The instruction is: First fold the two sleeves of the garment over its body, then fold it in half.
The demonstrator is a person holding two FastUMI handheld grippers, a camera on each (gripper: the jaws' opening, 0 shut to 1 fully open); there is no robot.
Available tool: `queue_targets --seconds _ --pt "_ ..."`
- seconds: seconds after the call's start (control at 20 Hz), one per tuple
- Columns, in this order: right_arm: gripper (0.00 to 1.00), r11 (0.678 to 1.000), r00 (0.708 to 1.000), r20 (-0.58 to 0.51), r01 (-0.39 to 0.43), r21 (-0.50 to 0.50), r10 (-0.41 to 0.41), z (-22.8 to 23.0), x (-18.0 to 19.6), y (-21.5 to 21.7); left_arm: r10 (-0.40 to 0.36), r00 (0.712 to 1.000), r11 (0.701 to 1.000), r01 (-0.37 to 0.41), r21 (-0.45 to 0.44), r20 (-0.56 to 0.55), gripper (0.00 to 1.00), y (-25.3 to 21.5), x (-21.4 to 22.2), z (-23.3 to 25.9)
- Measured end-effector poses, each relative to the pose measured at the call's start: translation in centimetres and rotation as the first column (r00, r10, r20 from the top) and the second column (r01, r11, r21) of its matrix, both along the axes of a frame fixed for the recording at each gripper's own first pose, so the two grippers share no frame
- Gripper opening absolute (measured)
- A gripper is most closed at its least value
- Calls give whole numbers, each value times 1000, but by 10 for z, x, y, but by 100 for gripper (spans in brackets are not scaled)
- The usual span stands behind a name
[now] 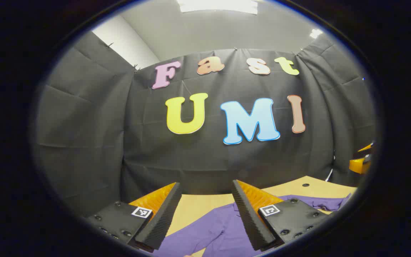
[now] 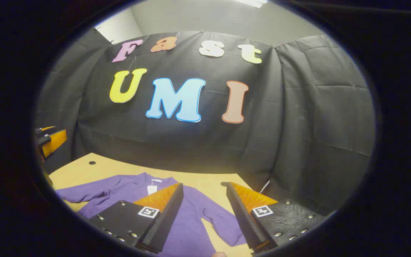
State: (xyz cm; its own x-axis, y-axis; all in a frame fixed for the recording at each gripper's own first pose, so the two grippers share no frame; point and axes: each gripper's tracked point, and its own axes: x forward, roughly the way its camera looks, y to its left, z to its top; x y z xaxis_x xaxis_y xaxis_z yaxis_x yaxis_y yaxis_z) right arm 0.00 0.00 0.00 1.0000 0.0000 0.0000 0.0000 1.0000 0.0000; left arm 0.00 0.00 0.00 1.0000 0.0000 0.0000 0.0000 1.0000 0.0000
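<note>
Below, at six o'clock in the left gripper view, the left gripper [image 1: 205, 214] hangs wide open, empty, above a purple garment [image 1: 212, 232] spread on a wooden table [image 1: 198, 205]. In the right gripper view, the right gripper [image 2: 203, 214] gapes empty over the garment, one sleeve [image 2: 223, 223] apparently unfolded between its fingers.

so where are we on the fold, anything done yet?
Nothing folded yet. The purple garment lies spread on the table, both sleeves out to the sides. Left hand-held gripper and right hand-held gripper hover open above it, holding nothing. Both sleeve folds and the half fold remain.
</note>
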Motion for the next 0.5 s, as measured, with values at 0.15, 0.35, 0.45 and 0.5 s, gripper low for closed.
queue_targets --seconds 0.15,0.35,0.45,0.5 --pt "80 999 1000 -6 7 41 -7 1 -3 -2 -4 1000 1000 4 14 0 94 -2 -1 2" --pt "80 998 999 -44 10 63 -8 -8 -4 -4 -16 1000 1000 16 14 5 94 -6 -3 4" --pt "80 998 998 -58 27 55 -24 -11 -4 -8 -34 999 999 34 2 6 94 -13 -4 5" --pt "80 998 997 -66 34 55 -30 -13 -4 -10 -40 999 999 40 -2 4 94 -15 -3 5"
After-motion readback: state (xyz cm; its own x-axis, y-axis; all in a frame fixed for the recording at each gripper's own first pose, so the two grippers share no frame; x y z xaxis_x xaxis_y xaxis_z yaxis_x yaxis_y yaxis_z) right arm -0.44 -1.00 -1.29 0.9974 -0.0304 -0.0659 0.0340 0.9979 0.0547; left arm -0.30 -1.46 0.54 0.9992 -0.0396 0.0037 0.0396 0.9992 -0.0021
